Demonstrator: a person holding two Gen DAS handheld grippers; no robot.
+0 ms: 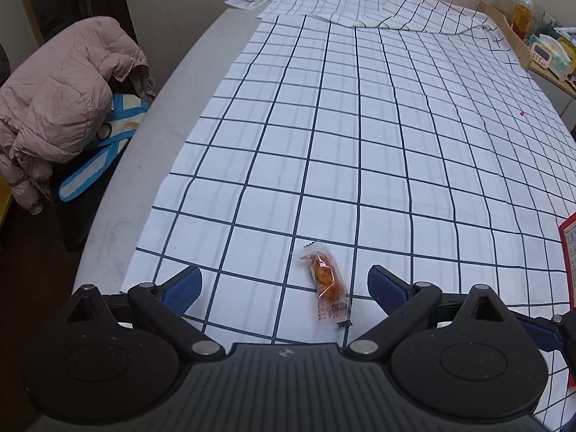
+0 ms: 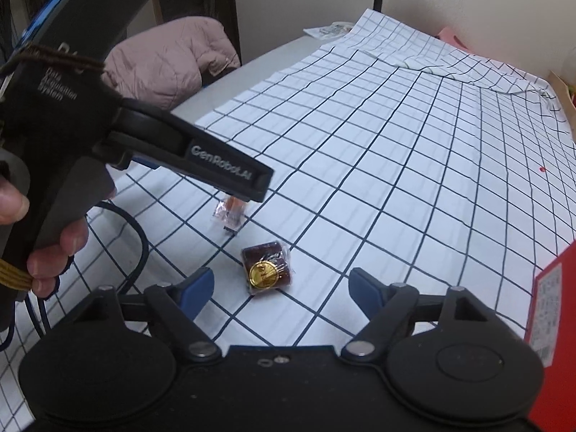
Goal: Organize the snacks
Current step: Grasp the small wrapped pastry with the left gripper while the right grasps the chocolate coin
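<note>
An orange snack in a clear wrapper (image 1: pixel 327 285) lies on the checked cloth, between the blue fingertips of my left gripper (image 1: pixel 284 289), which stands open around it without touching. In the right wrist view the same orange snack (image 2: pixel 230 214) shows partly hidden under the left gripper's body. A dark brown wrapped sweet with a gold round label (image 2: pixel 267 269) lies just ahead of my right gripper (image 2: pixel 282 288), which is open, its pads apart from the sweet on both sides.
A red box (image 2: pixel 550 309) stands at the right, its edge also in the left wrist view as the red box (image 1: pixel 570 252). A pink jacket (image 1: pixel 61 97) hangs on a chair left of the table. A shelf with jars (image 1: pixel 536 39) is at the far right. A hand (image 2: pixel 32 237) holds the left gripper.
</note>
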